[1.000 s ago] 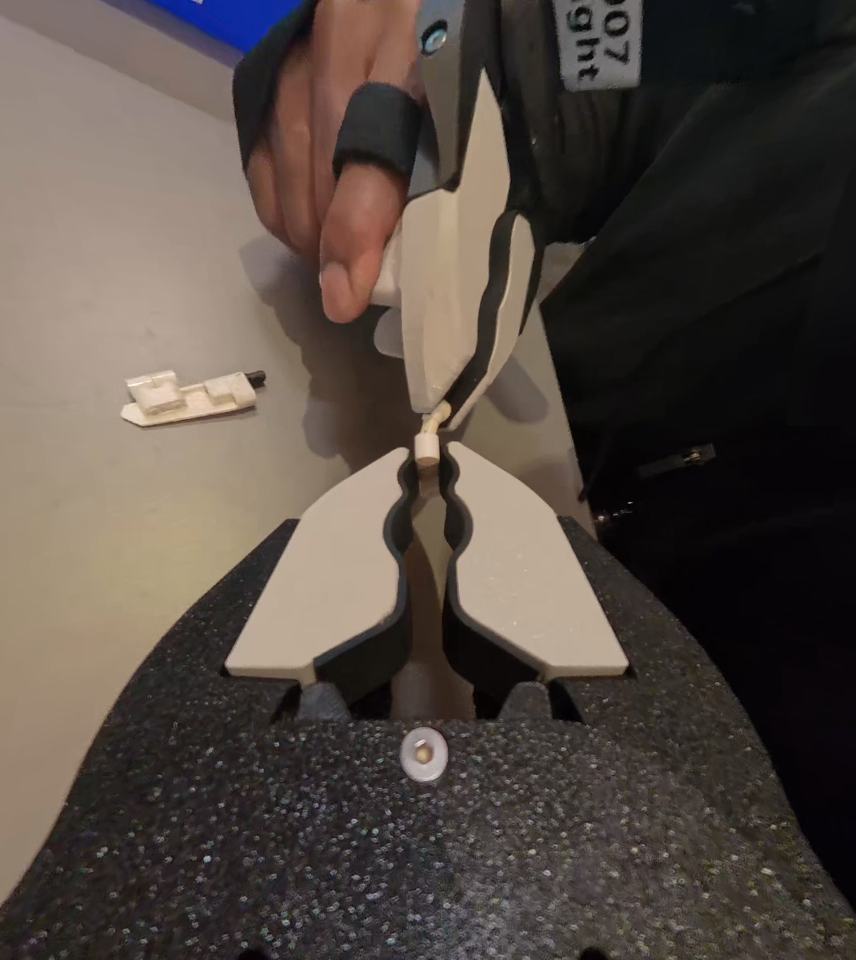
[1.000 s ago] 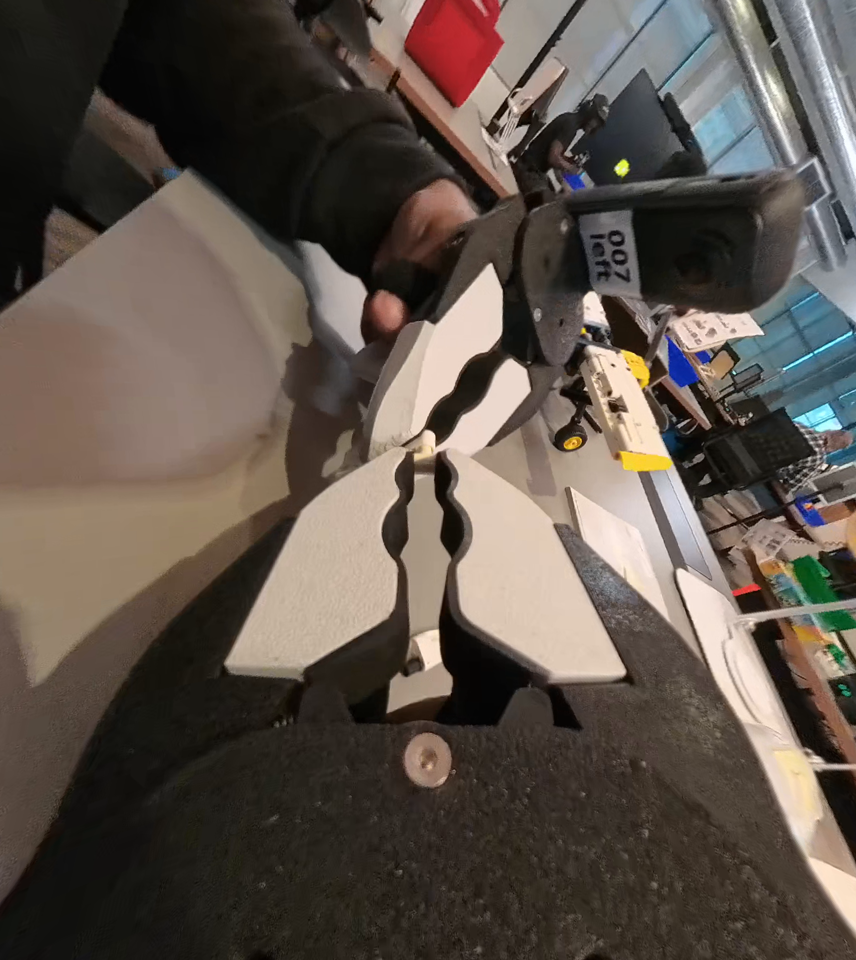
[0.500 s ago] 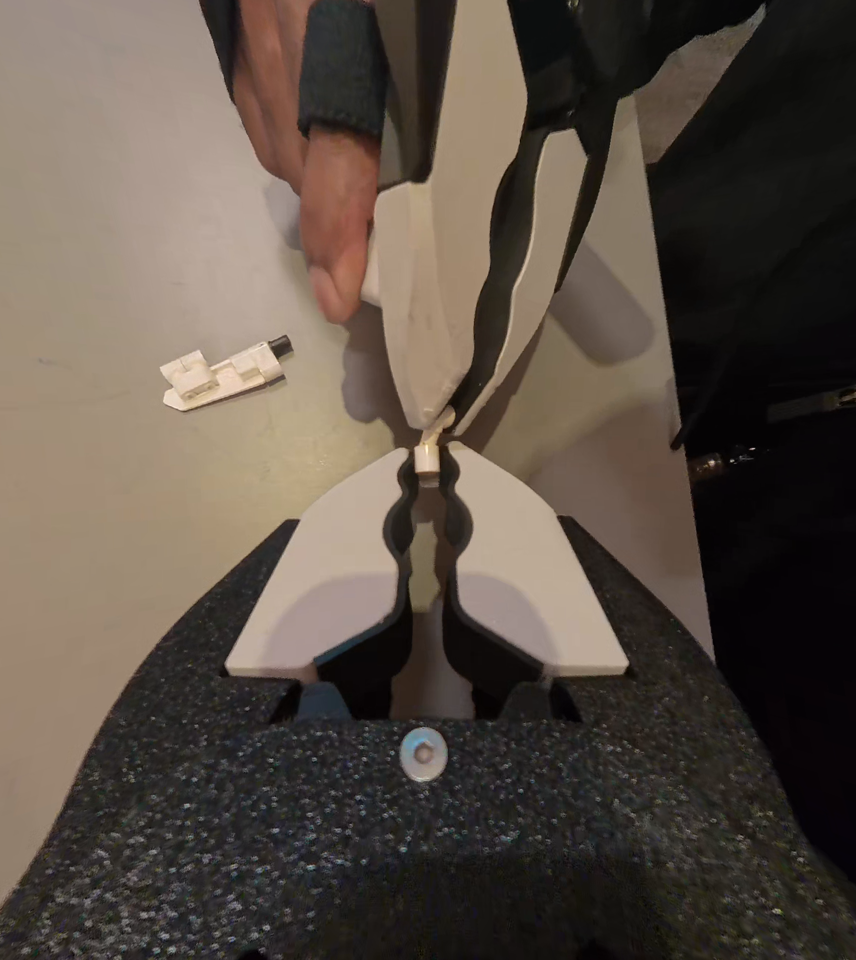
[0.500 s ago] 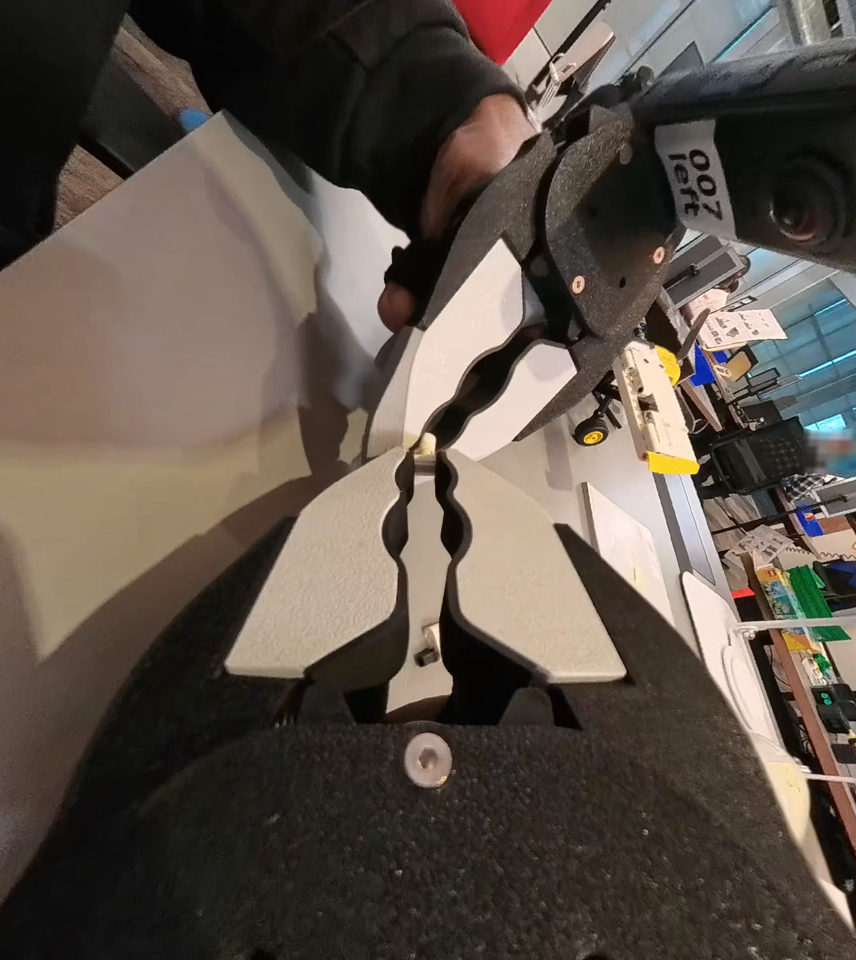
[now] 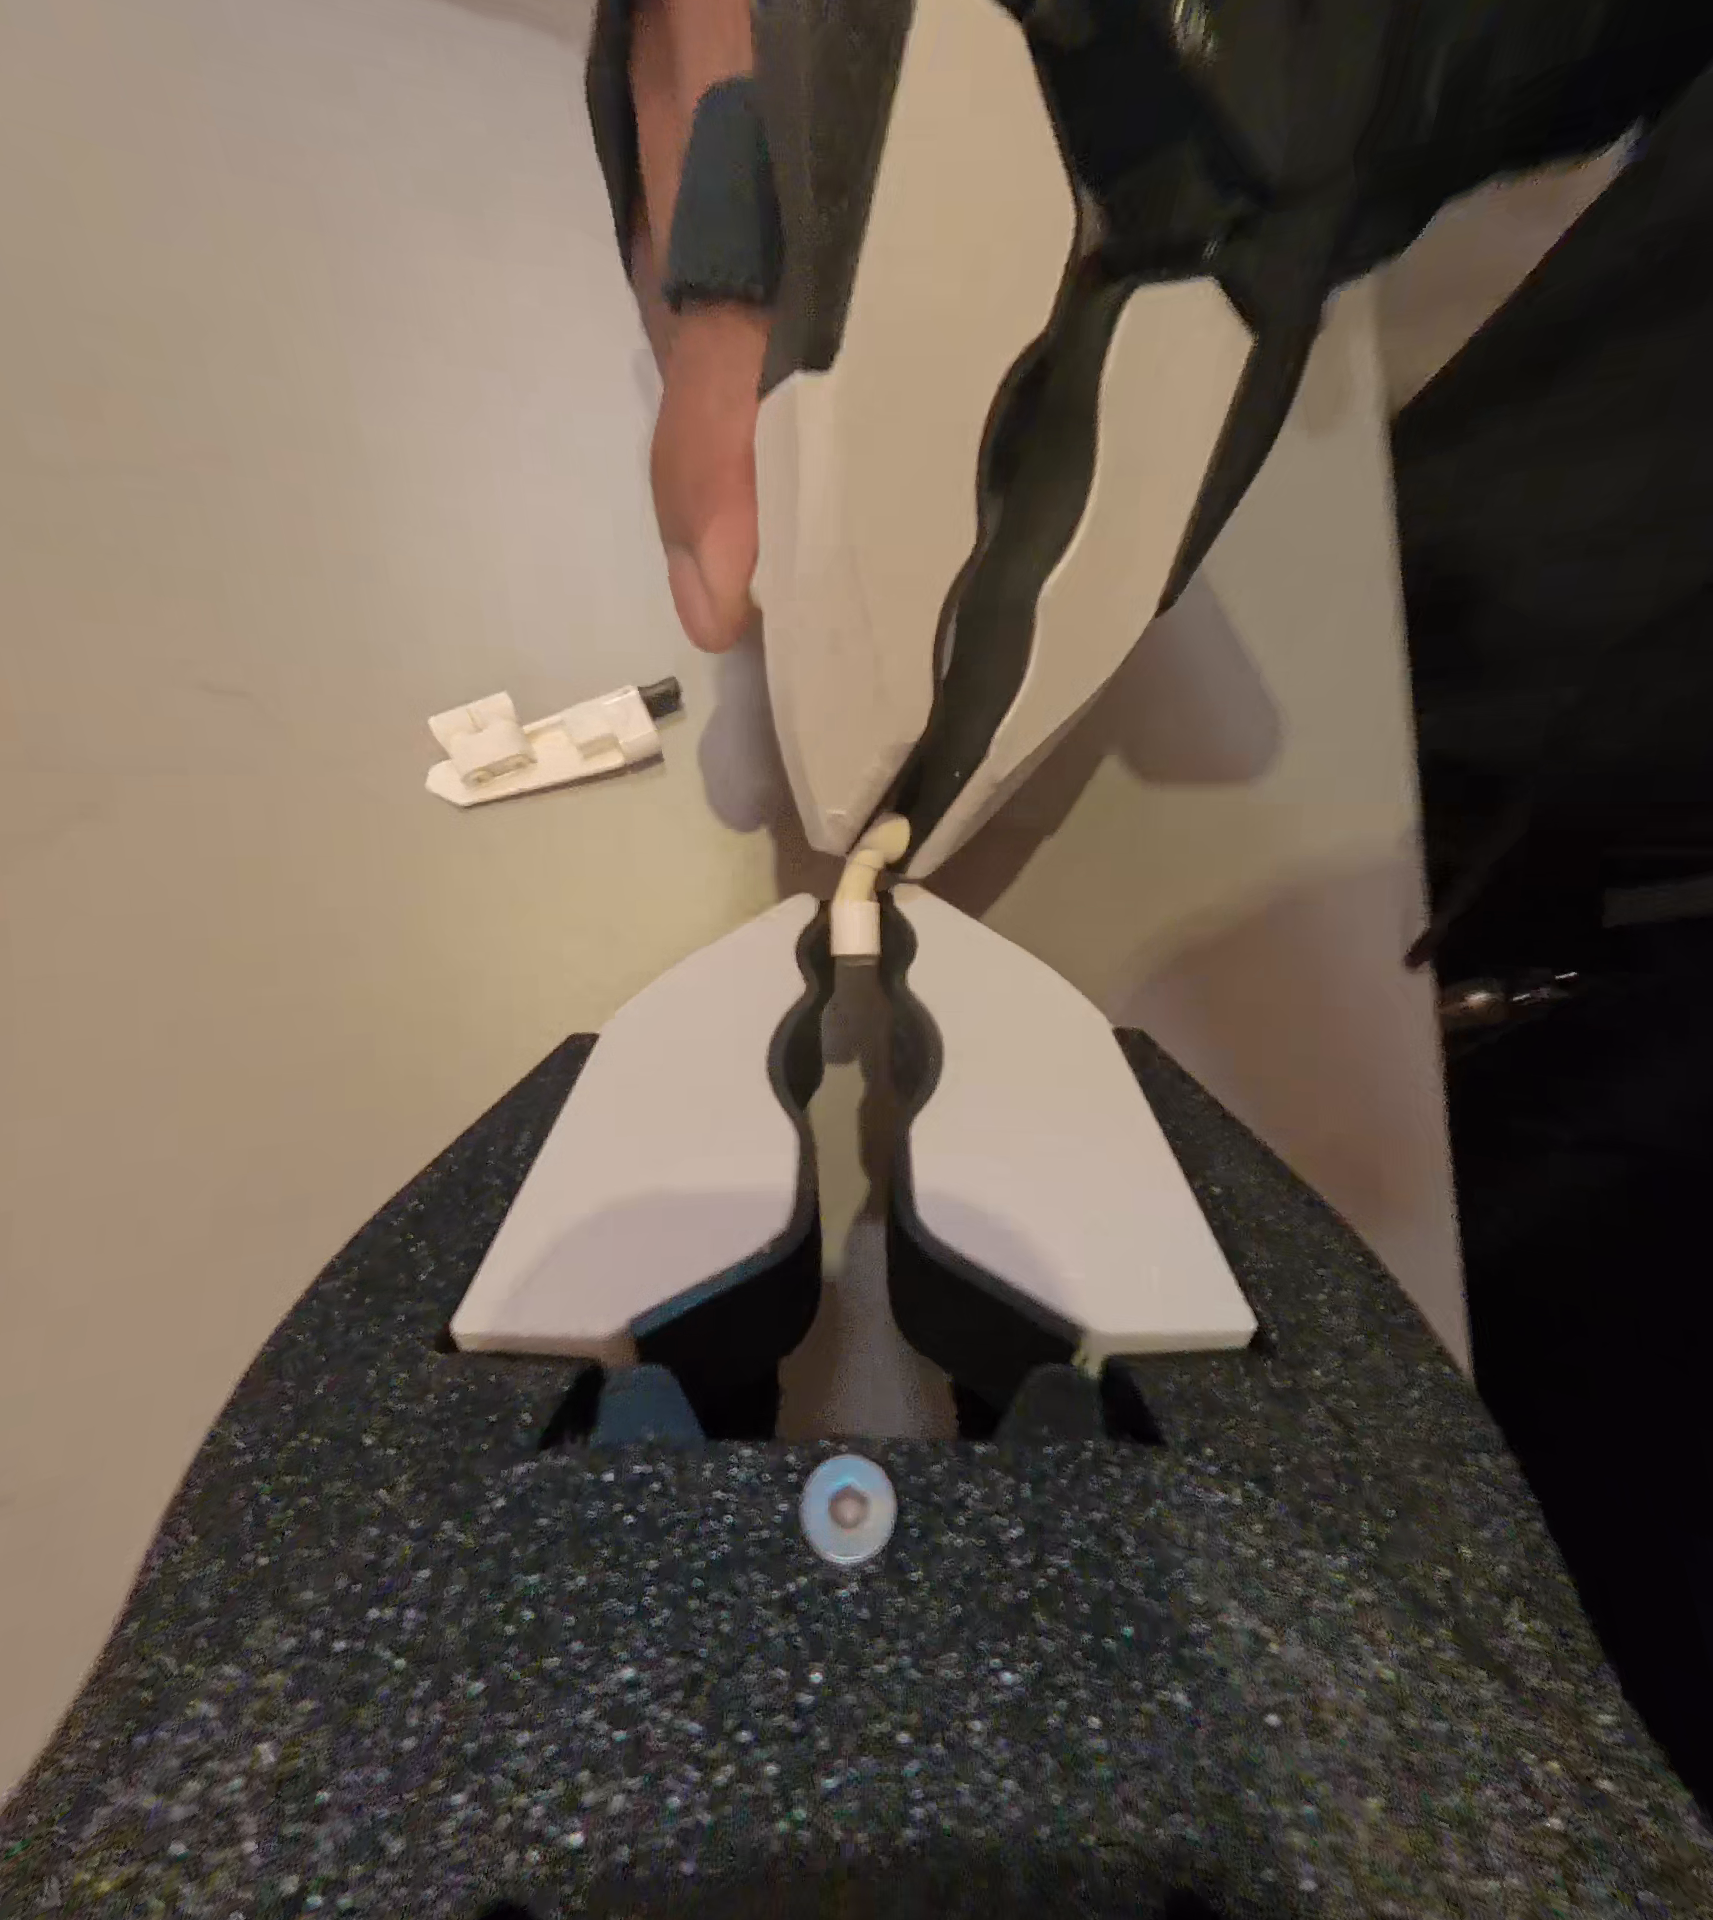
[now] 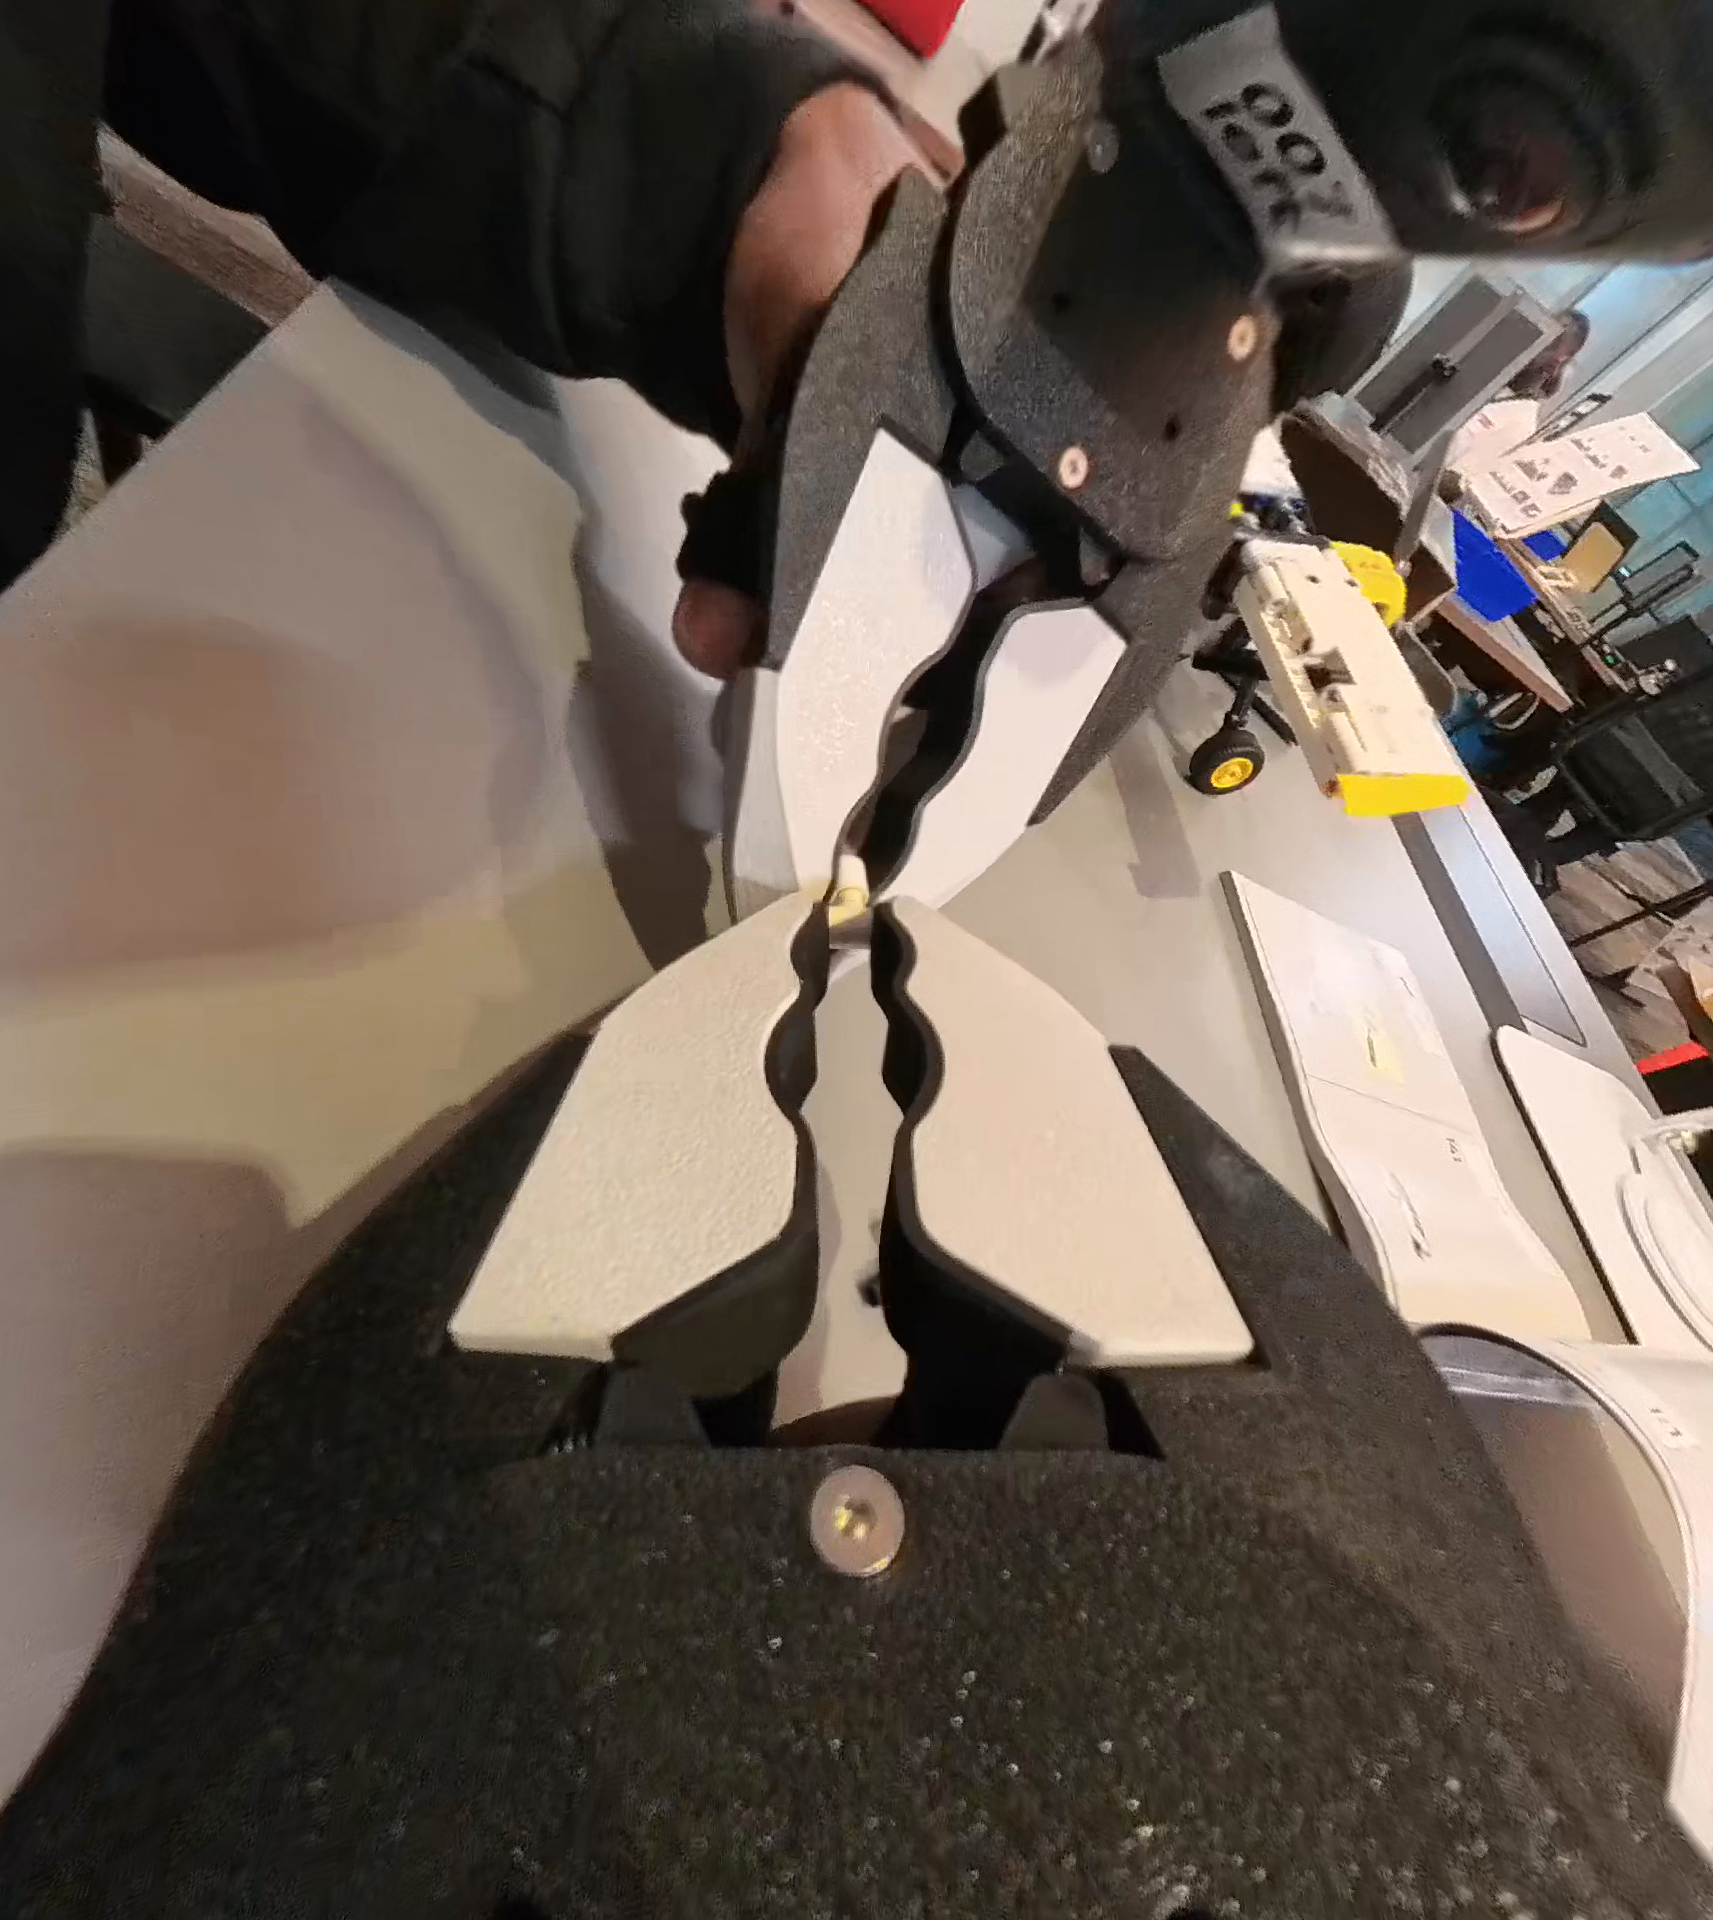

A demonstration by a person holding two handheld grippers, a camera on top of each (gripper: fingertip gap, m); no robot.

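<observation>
Left wrist view: my left gripper (image 5: 854,920) is clenched on the white sleeve end of a small cream bent pin piece (image 5: 857,894), pads pressing it at the very tips. The cream end bends up and right into the tips of my right gripper (image 5: 888,836), which comes in from the top of the view, tip to tip with mine and clamped on that end. The piece hangs above the beige table (image 5: 208,416), bridging the two grippers. My right hand (image 5: 712,416), with a black finger strap, sits just left of the right gripper's fingers. A small white brick assembly (image 5: 545,740) with a black stub at its right end lies flat on the table, left of the tips and well apart. Dark clothing fills the right side and hides the table there.

Right wrist view: blurred. My right gripper (image 6: 847,914) is shut on the cream end of the same piece (image 6: 844,902); the left pad presses it, the right pad's contact I can't make out. The left gripper (image 6: 857,868) body and its camera block much of the upper view; my left hand (image 6: 727,582) in a black sleeve is behind it. Beyond, on the table: a white and yellow brick vehicle (image 6: 1319,686) with a black and yellow wheel. White sheets (image 6: 1351,1039) lie to the right. Cluttered desks sit far back.
</observation>
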